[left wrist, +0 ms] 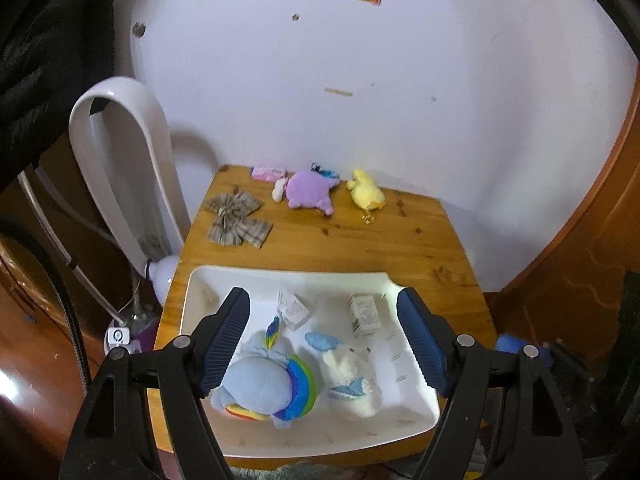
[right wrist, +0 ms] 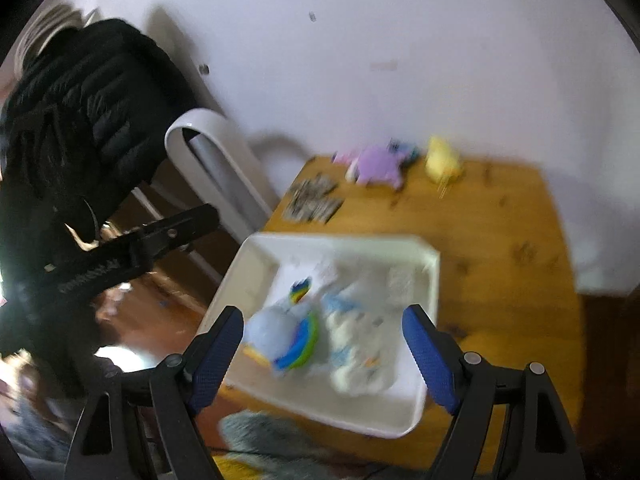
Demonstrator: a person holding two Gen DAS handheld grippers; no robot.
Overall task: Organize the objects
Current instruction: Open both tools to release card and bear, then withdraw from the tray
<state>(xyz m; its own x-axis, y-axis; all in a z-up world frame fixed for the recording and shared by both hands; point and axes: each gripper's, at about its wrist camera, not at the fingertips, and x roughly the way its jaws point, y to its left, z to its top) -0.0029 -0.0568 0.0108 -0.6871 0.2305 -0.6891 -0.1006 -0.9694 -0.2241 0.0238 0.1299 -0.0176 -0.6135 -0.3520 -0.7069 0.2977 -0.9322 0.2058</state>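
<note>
A white tray (left wrist: pixel 208 280) sits on the near part of a wooden table (left wrist: pixel 360 240). In it lie a blue plush with rainbow stripes (left wrist: pixel 264 384), a white plush with blue ears (left wrist: pixel 352 376) and two small clear packets (left wrist: pixel 294 312). At the table's far edge lie a purple plush (left wrist: pixel 310 192), a yellow plush (left wrist: pixel 366 192), a plaid bow (left wrist: pixel 236 220) and a pink packet (left wrist: pixel 266 172). My left gripper (left wrist: pixel 324 308) is open and empty above the tray. My right gripper (right wrist: pixel 324 320) is open and empty above the tray (right wrist: pixel 432 264); that view is blurred.
A white loop-shaped fan (left wrist: pixel 120 168) stands left of the table against the white wall. A black padded jacket (right wrist: pixel 80 112) hangs at the left. The left gripper's black body (right wrist: pixel 160 236) shows in the right wrist view. A wooden door frame (left wrist: pixel 600 208) is at the right.
</note>
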